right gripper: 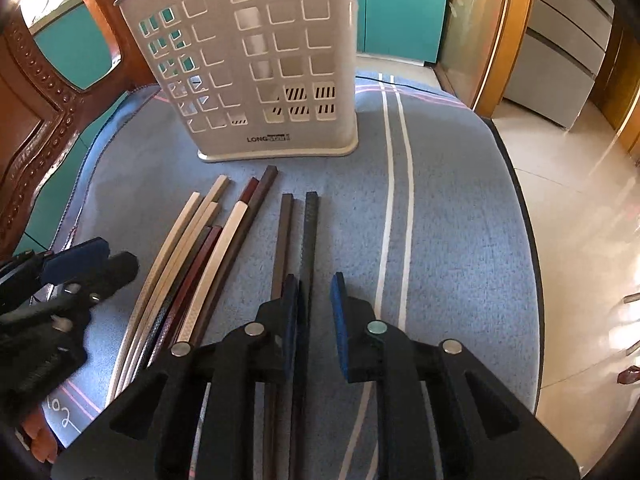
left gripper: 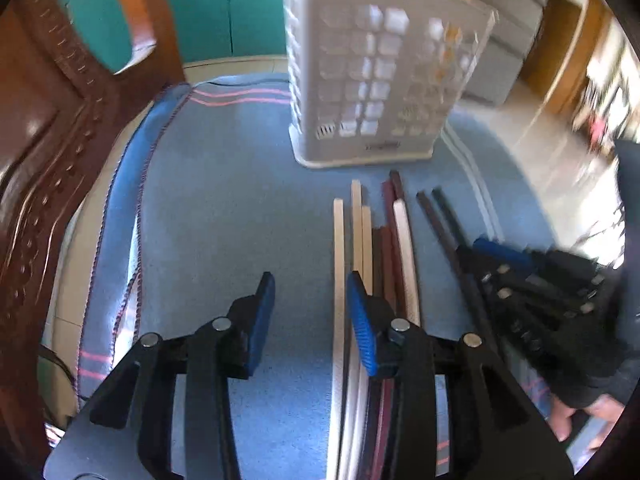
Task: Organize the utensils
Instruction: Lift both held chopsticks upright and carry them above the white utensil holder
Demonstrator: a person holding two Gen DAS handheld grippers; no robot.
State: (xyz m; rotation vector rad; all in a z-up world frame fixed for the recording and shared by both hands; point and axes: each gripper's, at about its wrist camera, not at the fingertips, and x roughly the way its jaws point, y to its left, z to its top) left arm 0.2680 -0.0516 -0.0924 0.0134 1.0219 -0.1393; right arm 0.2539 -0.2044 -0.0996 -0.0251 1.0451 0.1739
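Blue-padded and black, the left gripper (left gripper: pixel 310 308) hangs with its jaws apart over bare blue cloth (left gripper: pixel 224 200), nothing between them; its right pad sits just beside a pale chopstick (left gripper: pixel 339 280). Near it, the right gripper (right gripper: pixel 314 316) is angled down with a narrow gap, its left pad against a black chopstick (right gripper: pixel 310 232) that runs between the jaws, though a firm clamp cannot be told. More chopsticks (right gripper: pixel 208 248), cream, brown and maroon, lie side by side on the counter. Beyond them stands a white perforated utensil holder (right gripper: pixel 256 60), upright.
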